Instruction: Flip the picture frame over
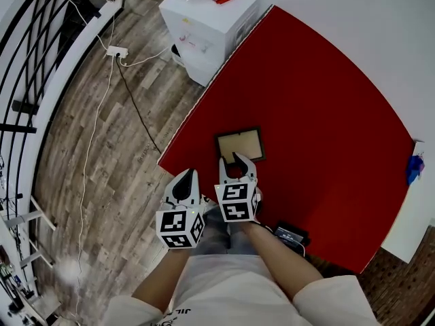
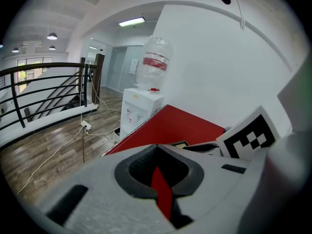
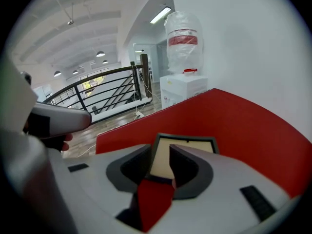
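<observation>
The picture frame (image 1: 240,144) lies flat on the red table (image 1: 319,100) near its near-left corner, a dark rim around a tan panel. My right gripper (image 1: 234,160) hovers open at the frame's near edge. In the right gripper view the frame (image 3: 187,145) shows through the gap of that gripper (image 3: 160,152), and nothing is between the fingers. My left gripper (image 1: 189,174) hangs to the left over the table's near edge, its tips together and empty. From the left gripper (image 2: 157,146) only a sliver of the frame (image 2: 180,144) shows.
A white water dispenser (image 1: 204,19) stands against the table's far-left side. A power strip (image 1: 117,51) with cables lies on the wood floor, by a black railing (image 1: 27,80). A small black device (image 1: 291,236) sits at the table's near edge, a blue object (image 1: 414,168) at far right.
</observation>
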A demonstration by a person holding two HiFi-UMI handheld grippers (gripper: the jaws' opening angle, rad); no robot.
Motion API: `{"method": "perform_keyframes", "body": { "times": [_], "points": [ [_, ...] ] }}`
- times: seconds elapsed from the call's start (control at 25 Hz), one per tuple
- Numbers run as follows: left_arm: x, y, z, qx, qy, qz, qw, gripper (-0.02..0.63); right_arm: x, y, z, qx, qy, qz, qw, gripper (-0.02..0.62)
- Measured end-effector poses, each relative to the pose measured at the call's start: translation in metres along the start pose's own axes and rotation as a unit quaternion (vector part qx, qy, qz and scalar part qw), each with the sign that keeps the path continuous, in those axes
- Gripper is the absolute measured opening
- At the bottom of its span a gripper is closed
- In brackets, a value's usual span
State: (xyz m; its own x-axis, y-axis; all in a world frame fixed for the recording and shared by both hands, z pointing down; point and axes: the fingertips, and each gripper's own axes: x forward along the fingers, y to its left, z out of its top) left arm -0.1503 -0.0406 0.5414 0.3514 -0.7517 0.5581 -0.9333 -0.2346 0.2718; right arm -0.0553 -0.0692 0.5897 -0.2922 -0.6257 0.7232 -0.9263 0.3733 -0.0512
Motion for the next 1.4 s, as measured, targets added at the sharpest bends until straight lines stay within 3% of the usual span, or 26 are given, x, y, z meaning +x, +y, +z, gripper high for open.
{"method": "perform_keyframes", "body": {
  "times": [0.76,1.12,1.4],
  "points": [
    [-0.001,0.029,-0.015,-0.022,0.02,-0.001,0.9996,0.006,0.047,0.02,-0.029,0.002,0.091,-0.018,0.996,0.103],
    [0.004,0.035,-0.012,-0.023,0.022,-0.003,0.9995,0.006,0.049,0.02,-0.027,0.014,0.095,-0.028,0.995,0.045],
    [0.005,0.037,-0.013,-0.021,0.024,-0.001,0.9995,0.006,0.05,0.02,-0.027,0.018,0.095,-0.026,0.995,0.043]
  ]
}}
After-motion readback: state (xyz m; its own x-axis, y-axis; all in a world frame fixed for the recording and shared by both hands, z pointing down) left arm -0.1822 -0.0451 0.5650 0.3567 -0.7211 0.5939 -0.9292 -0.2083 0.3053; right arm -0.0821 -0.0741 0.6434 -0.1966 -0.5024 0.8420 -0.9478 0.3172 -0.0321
